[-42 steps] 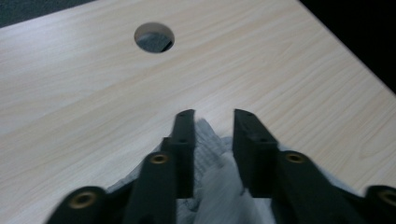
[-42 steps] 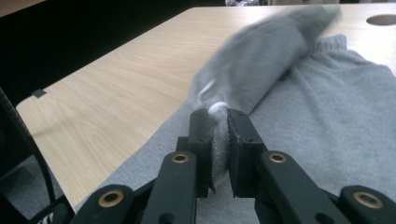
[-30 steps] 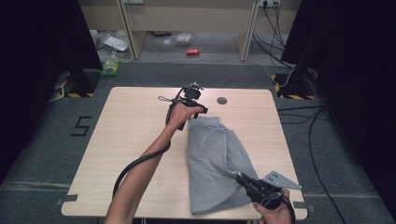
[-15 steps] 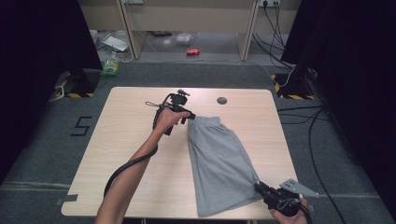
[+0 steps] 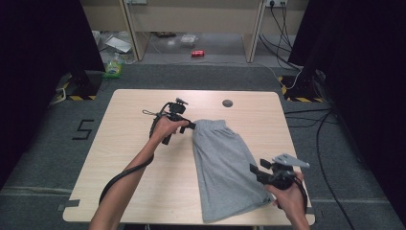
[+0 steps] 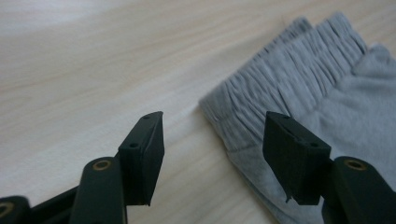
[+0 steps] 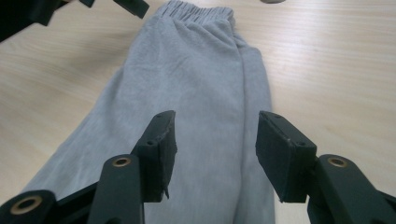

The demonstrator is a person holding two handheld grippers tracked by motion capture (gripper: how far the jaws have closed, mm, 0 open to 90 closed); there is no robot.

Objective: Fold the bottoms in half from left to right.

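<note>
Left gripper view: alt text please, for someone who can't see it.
The open left claw hovers at the elastic waistband corner of grey shorts lying on a light wooden table. One jaw is over bare wood, the other over the fabric; nothing is gripped.

A light wooden table (image 5: pixel 143 191) with rounded corners stands on grey carpet (image 5: pixel 43 158). A small dark round disc (image 5: pixel 228 103) sits in the tabletop near its far edge. A white figure 5 (image 5: pixel 84 129) is marked on the carpet left of the table. Black curtains (image 5: pixel 38 57) hang at both sides, their bases edged with yellow-and-black tape (image 5: pixel 76 97). Beyond the table, a pale wooden bench (image 5: pixel 191 17) stands on a lighter floor strewn with a red can (image 5: pixel 197 53), a green packet (image 5: pixel 114 71) and papers (image 5: pixel 117 44). Black cables (image 5: pixel 306 117) run across the carpet at right.
</note>
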